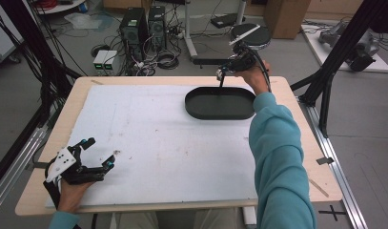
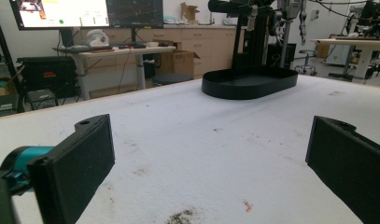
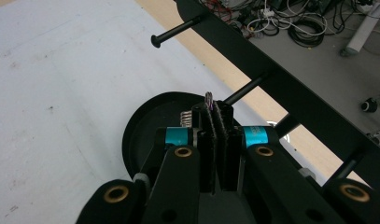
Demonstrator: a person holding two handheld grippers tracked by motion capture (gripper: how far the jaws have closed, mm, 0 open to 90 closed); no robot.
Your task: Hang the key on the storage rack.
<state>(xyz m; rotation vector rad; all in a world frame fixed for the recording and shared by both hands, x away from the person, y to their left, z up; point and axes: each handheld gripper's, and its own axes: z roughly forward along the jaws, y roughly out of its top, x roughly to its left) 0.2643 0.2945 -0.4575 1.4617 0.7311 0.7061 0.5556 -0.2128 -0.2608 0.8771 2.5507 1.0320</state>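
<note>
At the upper right of the high view, the right gripper (image 1: 223,72) hangs over the far rim of the black oval tray (image 1: 196,110), jaws pointing down. In the right gripper view its jaws are pressed together on something thin — a small twisted, wiry piece (image 3: 208,99) pokes out above the pads, with a coiled bit just to its left. It may be a spring or clip, but the piece is too small to name with confidence. In that view the tray (image 3: 136,123) lies directly beyond the jaw tips, so the piece is above the tray's end, not yet lying in it.

The main risk is the release. The piece is held by a narrow edge, and if the jaws part while it hangs this close to the rim, it could strike the wall and bounce out onto the white table cover (image 1: 148,138) or off the table's far edge toward the floor. A springy thing would likely jump when freed. A wrist tilt could also let it slip sideways between the pads early.

At the lower left of the high view the left gripper (image 1: 100,151) rests on the cover, jaws spread wide with nothing between them — well apart from the tray, so it cannot steady the tray if the right one nudges it.
</note>
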